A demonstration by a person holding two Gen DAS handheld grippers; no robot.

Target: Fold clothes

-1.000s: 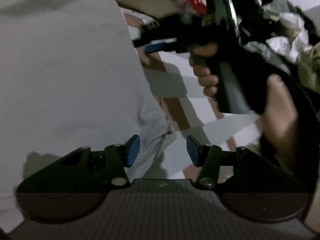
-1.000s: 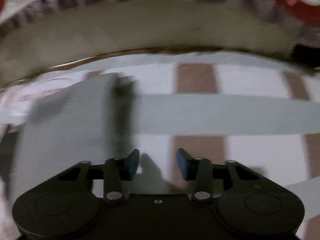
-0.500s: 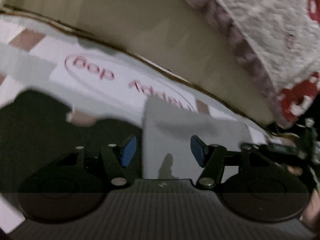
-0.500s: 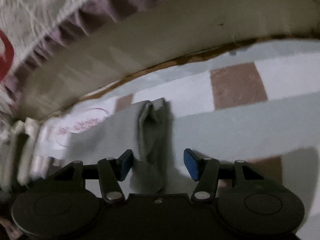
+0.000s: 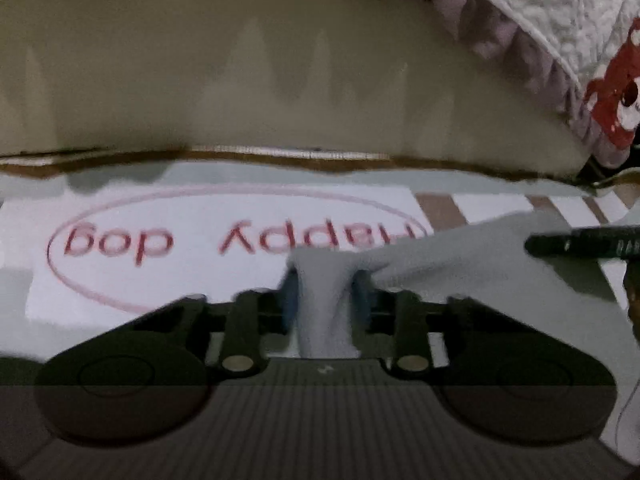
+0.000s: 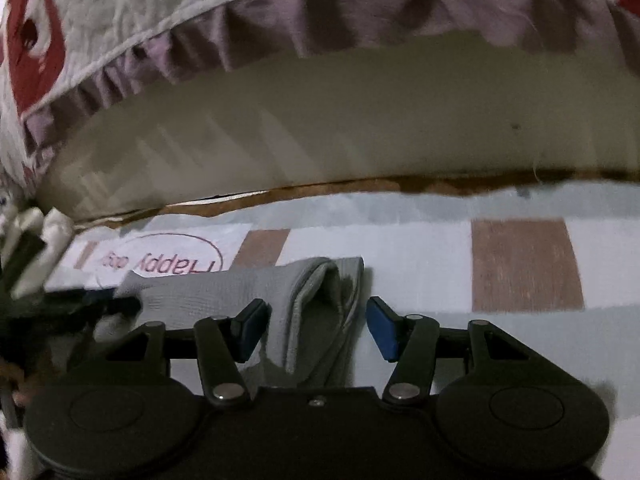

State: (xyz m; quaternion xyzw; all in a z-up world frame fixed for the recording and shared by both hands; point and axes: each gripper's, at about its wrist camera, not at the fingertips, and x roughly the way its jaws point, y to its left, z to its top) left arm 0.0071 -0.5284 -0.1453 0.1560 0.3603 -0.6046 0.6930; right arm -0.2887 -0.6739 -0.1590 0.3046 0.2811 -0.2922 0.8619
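A grey knit garment lies on a checked sheet, stretched between both grippers. My left gripper is shut on one bunched end of it, the blue pads pressing the cloth. In the right wrist view the garment's other folded end lies between the spread blue fingers of my right gripper, which is open and does not pinch it. The right gripper's black tip shows at the right of the left wrist view.
A beige mattress side with a brown seam runs across the back. A white quilt with purple ruffle and red print hangs over it. The sheet carries a red oval "Happy dog" print and brown squares.
Both grippers swung from over the flat garment to its far edge near the mattress. My left gripper closed on the cloth end. My right gripper stays open around the other end.
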